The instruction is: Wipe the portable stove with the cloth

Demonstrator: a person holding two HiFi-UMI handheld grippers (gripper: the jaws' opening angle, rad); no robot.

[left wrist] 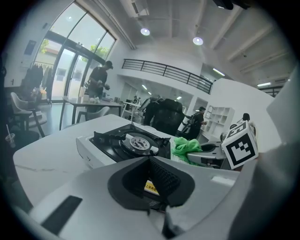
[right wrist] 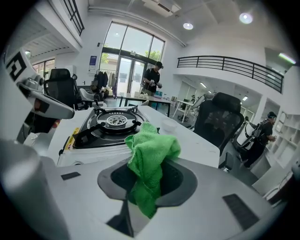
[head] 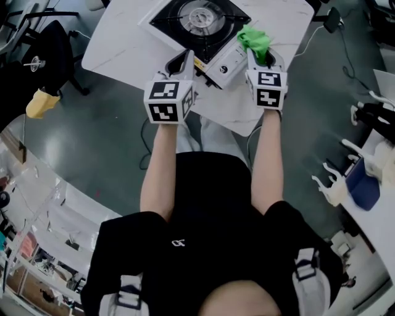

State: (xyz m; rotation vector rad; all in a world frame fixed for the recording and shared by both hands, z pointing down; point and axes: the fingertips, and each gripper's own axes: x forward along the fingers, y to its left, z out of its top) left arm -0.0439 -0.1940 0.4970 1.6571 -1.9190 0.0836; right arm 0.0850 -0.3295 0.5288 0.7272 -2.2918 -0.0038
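While the green cloth (right wrist: pixel 151 152) was already bunched up in the right gripper (right wrist: pixel 146 190), jaws clamped on it with a wad poking out front, I'd say the actual wiping was barely started, if at all. It sat right by the front right corner of the portable stove (head: pixel 196 23), and I honestly couldn't tell if it was touching the casing. None of it was on the black top or the burner (head: pixel 200 15), so basically the whole stove looked left to do. Left gripper (left wrist: pixel 151 174) had its jaws pressed together on nothing, parked just at the stove's front edge. Stove itself sat on the white table (head: pixel 117 52), near the corner closest to the person.
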